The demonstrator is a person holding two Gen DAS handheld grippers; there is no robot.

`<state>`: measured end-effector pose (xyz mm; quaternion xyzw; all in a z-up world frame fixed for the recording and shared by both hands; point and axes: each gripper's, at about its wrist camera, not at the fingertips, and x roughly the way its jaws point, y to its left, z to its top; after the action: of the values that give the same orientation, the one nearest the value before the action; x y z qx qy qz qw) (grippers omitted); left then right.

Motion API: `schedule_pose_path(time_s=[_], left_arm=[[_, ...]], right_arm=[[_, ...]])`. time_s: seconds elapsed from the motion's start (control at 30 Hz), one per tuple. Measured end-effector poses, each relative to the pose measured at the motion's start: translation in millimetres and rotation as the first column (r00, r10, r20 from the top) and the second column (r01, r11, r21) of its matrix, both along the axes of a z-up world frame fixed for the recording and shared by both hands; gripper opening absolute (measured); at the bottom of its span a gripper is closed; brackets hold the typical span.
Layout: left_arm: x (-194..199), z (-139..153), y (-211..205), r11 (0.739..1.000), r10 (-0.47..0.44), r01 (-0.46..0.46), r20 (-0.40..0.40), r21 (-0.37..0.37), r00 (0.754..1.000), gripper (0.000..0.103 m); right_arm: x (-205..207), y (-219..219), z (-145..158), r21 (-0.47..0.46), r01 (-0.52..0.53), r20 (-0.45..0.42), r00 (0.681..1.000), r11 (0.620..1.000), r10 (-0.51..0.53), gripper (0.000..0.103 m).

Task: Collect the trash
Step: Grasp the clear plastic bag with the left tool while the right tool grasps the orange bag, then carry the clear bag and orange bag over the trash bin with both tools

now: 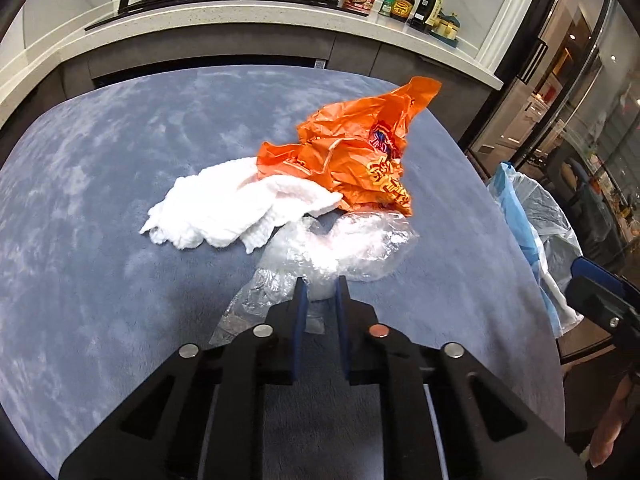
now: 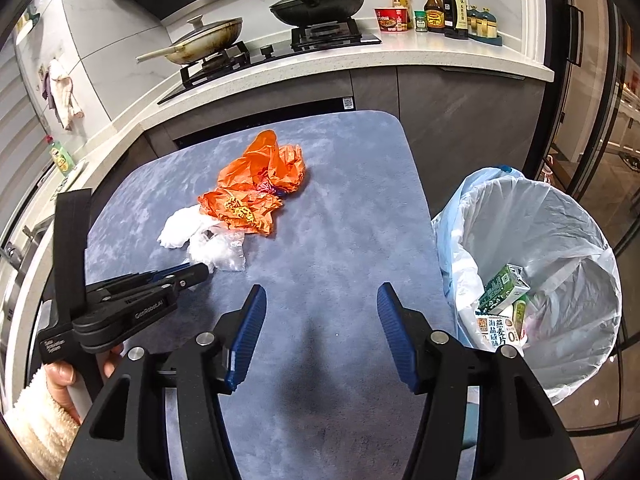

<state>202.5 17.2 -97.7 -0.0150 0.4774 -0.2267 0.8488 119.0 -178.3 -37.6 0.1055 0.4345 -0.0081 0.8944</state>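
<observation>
- Pinching the near edge of the clear plastic wrap [image 1: 340,246], the left gripper [image 1: 321,292] stands narrow, a fold of film between its blue pads; the closure looks like a hold, though how firm it is cannot be told.
- Clear plastic wrap: lies on the blue-covered bench [image 1: 100,280], nearest piece of the pile. Judged very light, limp and slippery; a thin fold could slide out of the pads. A bunched, thicker portion would give a surer hold than a single layer.
- Right gripper [image 2: 322,332]: wide open, holding nothing, hovering over bare bench at the near right.
- White paper towel [image 1: 236,208]: just beyond the wrap on the left, touching it. Judged soft, light and compressible; any raised ridge should serve for a hold.
- Orange plastic bag [image 1: 360,156]: farthest of the three, crumpled, overlapping the towel's far edge and touching the wrap. Judged light and crinkly; lifting the wrap may drag it along.
- Trash bin [image 2: 540,256]: off the bench's right edge, lined with a pale bag, cartons already inside. Path across the bench appears unobstructed except for the right gripper.
- Farther back: counter with stove [image 2: 280,50], two pans and bottles [image 2: 444,4], well apart from the work.
</observation>
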Motion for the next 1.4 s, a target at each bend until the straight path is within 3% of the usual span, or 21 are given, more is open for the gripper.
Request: schedule_pose_path(time_s=[0.43, 0.8, 1.03, 1.13, 1.17, 1.23, 1.27, 1.4], left_arm=[[-35.5, 29.8, 42.8, 0.993, 0.12, -0.12, 0.014, -0.014, 0.993, 0.011], [-32.9, 39.0, 75.5, 0.983, 0.182, -0.183, 0.031, 0.006, 0.983, 0.011], [-27.7, 38.4, 72.4, 0.985, 0.17, -0.17, 0.035, 0.006, 0.985, 0.011], [-27.2, 37.3, 68.6, 0.987, 0.163, -0.163, 0.032, 0.007, 0.986, 0.011], [-27.1, 37.0, 67.2, 0.987, 0.16, -0.16, 0.032, 0.008, 0.987, 0.011], [-27.4, 37.0, 64.4, 0.988, 0.154, -0.154, 0.031, 0.01, 0.988, 0.011], [-27.7, 36.9, 63.0, 0.989, 0.15, -0.15, 0.031, 0.011, 0.988, 0.011], [-30.3, 38.5, 58.7, 0.99, 0.142, -0.142, 0.031, 0.008, 0.989, 0.011]], right_arm=[[21.1, 22.5, -1.7, 0.033, -0.065, 0.021, 0.998, 0.997, 0.065, 0.056], [103.3, 32.0, -1.1, 0.055, -0.072, 0.073, 0.995, 0.996, 0.068, 0.056], [147.2, 35.2, -17.3, 0.047, -0.091, 0.051, 0.995, 0.995, 0.089, 0.056], [160.0, 34.3, -29.0, 0.054, -0.093, 0.024, 0.995, 0.994, 0.092, 0.041], [162.3, 34.8, -32.0, 0.052, -0.097, 0.016, 0.995, 0.994, 0.097, 0.026], [165.1, 35.2, -36.5, 0.052, -0.106, 0.009, 0.994, 0.993, 0.106, 0.024], [163.6, 34.9, -36.8, 0.042, -0.105, 0.012, 0.994, 0.994, 0.105, 0.006], [150.4, 25.1, -28.9, 0.065, -0.088, 0.035, 0.996, 0.994, 0.086, 0.007]])
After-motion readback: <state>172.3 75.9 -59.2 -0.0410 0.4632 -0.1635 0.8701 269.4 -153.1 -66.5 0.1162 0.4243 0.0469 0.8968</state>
